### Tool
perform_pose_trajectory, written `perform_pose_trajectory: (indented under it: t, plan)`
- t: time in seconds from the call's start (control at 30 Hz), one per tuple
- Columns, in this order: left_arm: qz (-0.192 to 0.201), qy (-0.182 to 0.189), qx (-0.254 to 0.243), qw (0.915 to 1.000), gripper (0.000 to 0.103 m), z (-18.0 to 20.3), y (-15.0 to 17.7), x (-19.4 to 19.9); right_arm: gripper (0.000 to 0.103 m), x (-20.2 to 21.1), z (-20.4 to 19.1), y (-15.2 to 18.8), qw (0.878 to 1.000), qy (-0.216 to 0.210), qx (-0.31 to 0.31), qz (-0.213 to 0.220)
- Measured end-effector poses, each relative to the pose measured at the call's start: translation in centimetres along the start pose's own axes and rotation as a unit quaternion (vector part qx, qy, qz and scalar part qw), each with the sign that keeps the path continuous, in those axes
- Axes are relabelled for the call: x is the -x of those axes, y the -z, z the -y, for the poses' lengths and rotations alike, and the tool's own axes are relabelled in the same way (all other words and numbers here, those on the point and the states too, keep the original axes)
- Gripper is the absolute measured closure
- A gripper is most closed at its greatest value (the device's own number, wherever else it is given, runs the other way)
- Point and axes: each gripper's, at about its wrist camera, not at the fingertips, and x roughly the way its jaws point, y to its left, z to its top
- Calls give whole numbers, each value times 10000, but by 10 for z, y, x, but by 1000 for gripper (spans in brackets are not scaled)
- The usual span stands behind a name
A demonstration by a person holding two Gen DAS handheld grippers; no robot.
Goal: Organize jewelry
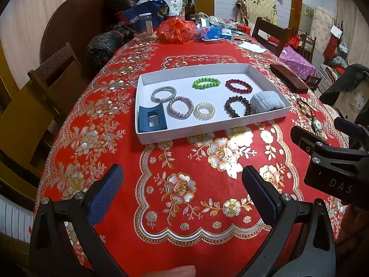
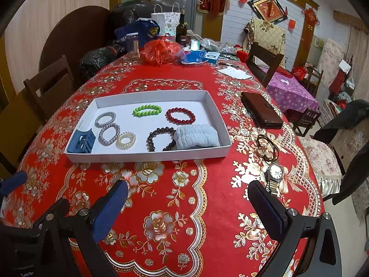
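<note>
Left tool point(image 1: 182, 191) is hovering low in the frame over the red worktop point(image 1: 196, 207), fingers spread wide, gripping nothing. Right tool point(image 2: 188, 206) is doing the same in its own view, released and empty; its body is also showing at the right edge of the left view.

White tray point(image 2: 147, 155) is sitting mid-frame on the worktop, holding:
- green beads point(image 2: 147, 110), upper centre
- red beads point(image 2: 180, 115), upper right
- dark beads point(image 2: 160, 139), lower right, touching a pale blue scrunchie point(image 2: 196, 139) lying against the tray's right wall
- two silver coil ties point(image 2: 105, 119) point(image 2: 109, 134), left, appearing to touch each other
- clear coil tie point(image 2: 126, 140), just beside the lower silver one
- blue claw clip point(image 2: 84, 141), lower left corner

Outside the tray, right of it in the right view: a brown hair tie with a charm point(image 2: 267, 147), and just below it a metal watch point(image 2: 275, 177) lying near the right tool's right finger point(image 2: 268, 207). Brown wallet point(image 2: 261, 113) is lying further up, right of the tray.

Clutter of bags and a bottle point(image 2: 181, 31) is crowding the worktop's far end, upper centre.
</note>
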Motion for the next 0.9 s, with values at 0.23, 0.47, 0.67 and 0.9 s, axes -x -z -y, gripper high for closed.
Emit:
perform_pose_trajectory:
  t: [0.23, 0.47, 0.67, 0.9]
  plan:
    - [-9, 7, 6, 10000, 0, 1, 0, 0, 0, 0, 0, 0, 10000, 7, 4, -3]
    - [-12, 9, 4, 10000, 0, 0, 2, 0, 0, 0, 0, 0, 10000, 6, 4, -4]
    - [-5, 25, 11, 10000, 0, 0, 2, 0, 0, -1, 0, 1, 10000, 14, 23, -10]
    - [116, 53, 30, 9999, 0, -1, 9, 4, 0, -1, 1, 2, 10000, 19, 30, -13]
